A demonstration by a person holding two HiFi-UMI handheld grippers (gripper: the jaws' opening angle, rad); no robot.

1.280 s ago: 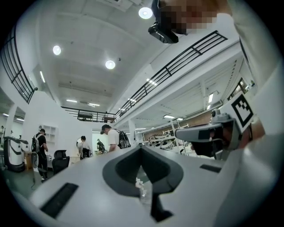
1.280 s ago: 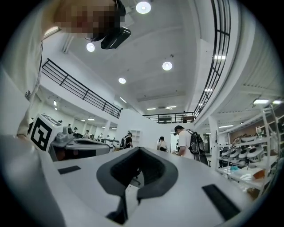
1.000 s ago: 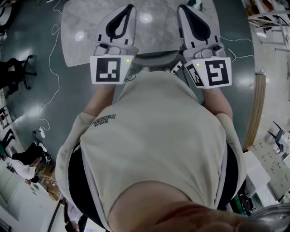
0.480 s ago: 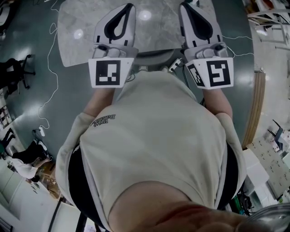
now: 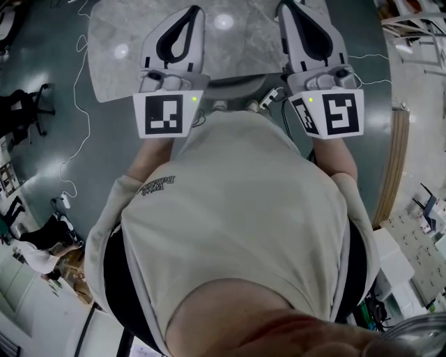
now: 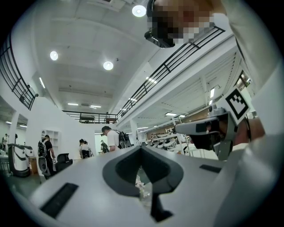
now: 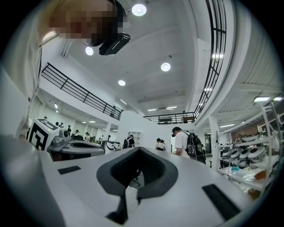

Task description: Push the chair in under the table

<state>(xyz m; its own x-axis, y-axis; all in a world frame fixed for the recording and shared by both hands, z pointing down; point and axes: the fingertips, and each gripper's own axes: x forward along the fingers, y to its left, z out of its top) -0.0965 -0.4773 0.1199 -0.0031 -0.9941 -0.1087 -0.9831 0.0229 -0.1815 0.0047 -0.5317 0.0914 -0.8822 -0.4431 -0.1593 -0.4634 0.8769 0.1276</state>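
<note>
Marble table (image 5: 132, 63), grey chair (image 5: 237, 86) at its near edge, left claw (image 5: 196, 10) and right claw (image 5: 285, 7) both closed, empty

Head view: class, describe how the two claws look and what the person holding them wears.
The left claw and right claw are white shells with dark teardrop openings. Each carries a black-and-white marker cube with a green light. The shirt is beige, short-sleeved.

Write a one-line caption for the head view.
Both shut, the left gripper and right gripper reach over the marble table, the chair back between them at its near edge.
</note>
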